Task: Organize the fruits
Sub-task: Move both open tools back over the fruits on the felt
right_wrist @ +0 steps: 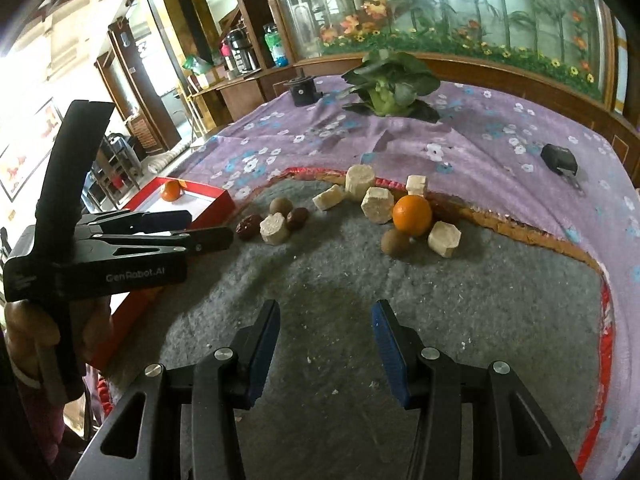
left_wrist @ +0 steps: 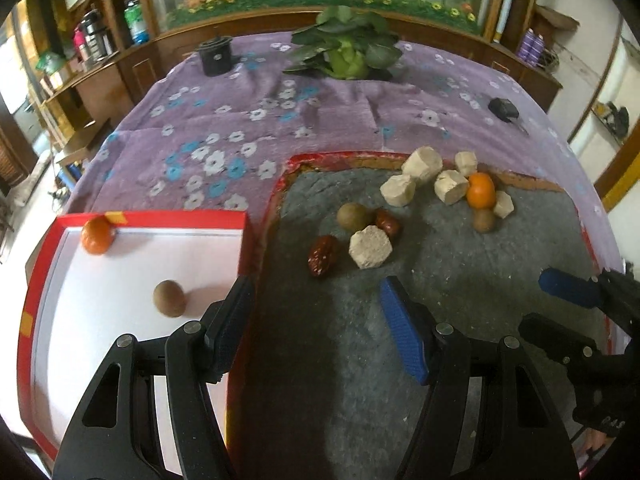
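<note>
- The grey felt mat [right_wrist: 400, 320] has a broad bare stretch in front of both grippers; only pale crumbs lie on it. Its red edge [right_wrist: 604, 320] curves along the right side, with the purple flowered cloth [left_wrist: 224, 128] beyond.
- The red-rimmed white tray [left_wrist: 100, 320] lies left of the mat, its right wall touching or just beside the mat's edge. Most of its floor is bare.
- In the tray: an orange [left_wrist: 96, 235] in the far corner against the rim, and a brown round fruit [left_wrist: 169, 298] nearer the middle.
- On the mat, a near cluster: a brown fruit [left_wrist: 354, 217], two red dates [left_wrist: 322, 261], a pale block [left_wrist: 370, 247]. Farther right: a second orange [left_wrist: 481, 190] among more pale blocks, with another brown fruit [left_wrist: 484, 220] touching it.
- The tray's near end is cut off by the left gripper's frame. What the pale blocks are cannot be told.
- A leafy cabbage [left_wrist: 346, 46] and a dark pot [left_wrist: 216, 56] sit well back on the cloth.
- Left gripper [left_wrist: 316, 320]: fingers wide apart, nothing between them, one over the tray's wall, one over the mat.
- Right gripper [right_wrist: 326, 344]: fingers moderately apart, empty, above bare mat.
</note>
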{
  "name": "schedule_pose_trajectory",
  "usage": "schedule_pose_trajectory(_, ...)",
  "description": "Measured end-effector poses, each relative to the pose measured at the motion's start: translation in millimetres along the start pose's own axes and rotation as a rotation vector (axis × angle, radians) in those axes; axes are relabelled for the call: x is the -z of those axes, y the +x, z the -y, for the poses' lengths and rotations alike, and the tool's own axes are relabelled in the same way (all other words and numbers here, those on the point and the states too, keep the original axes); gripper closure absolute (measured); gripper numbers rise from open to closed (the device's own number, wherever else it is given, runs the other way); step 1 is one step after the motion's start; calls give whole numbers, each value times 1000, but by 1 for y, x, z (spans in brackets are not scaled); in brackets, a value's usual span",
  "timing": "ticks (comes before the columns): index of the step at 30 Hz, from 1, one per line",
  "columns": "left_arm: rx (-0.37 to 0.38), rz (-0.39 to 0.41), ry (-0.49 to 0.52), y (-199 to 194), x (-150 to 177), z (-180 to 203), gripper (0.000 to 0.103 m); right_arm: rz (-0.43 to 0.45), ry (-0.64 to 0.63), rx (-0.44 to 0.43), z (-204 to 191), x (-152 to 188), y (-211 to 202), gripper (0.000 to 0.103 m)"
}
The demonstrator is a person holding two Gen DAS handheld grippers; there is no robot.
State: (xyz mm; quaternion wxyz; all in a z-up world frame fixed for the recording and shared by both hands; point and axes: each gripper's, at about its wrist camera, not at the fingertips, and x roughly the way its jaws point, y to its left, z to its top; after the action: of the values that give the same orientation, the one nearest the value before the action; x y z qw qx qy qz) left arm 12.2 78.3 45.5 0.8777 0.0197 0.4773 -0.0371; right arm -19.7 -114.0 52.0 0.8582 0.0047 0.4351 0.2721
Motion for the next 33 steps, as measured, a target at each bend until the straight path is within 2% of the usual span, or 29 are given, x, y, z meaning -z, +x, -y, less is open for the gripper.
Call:
schedule_pose_trajectory(3, -18, -3, 29, 4, -4, 3, 37, 4, 0, -1, 1, -3, 2, 56)
schedule_pose_trajectory(9, 26, -22, 78, 12, -9, 6, 37, -8, -19, -1, -1, -12, 8, 56)
schedule_pose_trajectory(13, 4, -37, 123, 21, -9, 5, 37, -4, -21, -11, -3, -13, 9, 56)
schedule_pose_trajectory(17, 49, -47, 145, 23, -14, 3, 37, -5, 0, -9, 2, -13, 11, 56)
schedule_pose_trajectory(23, -33, -71, 210, 36, -17, 7, 37, -5, -10, -21, 0, -16, 13, 56)
schedule_pose_trajectory(27, -53, -81, 266, 42, -16, 11, 38, -13, -9, -22, -1, -16, 17, 56)
schedule_pose_trajectory(28, -52, -81, 272, 43, -15, 12, 45, -13, -9, -26, -1, -17, 18, 56)
schedule_pose_trajectory(29, -36, -88, 267, 44, -15, 12, 57, -14, -9, -33, -2, -18, 18, 56)
schedule_pose_trajectory(30, 6, -98, 252, 45, -15, 10, 65, -14, -12, -37, -3, -18, 19, 56)
schedule_pose_trajectory(31, 38, -103, 240, 45, -14, 9, 79, -11, -21, -37, -5, -19, 20, 56)
schedule_pose_trajectory(32, 50, -106, 233, 44, -14, 9, 85, -11, -29, -35, -7, -20, 21, 56)
schedule_pose_trajectory(33, 36, -101, 234, 44, -14, 9, 85, -11, -36, -36, -9, -21, 21, 56)
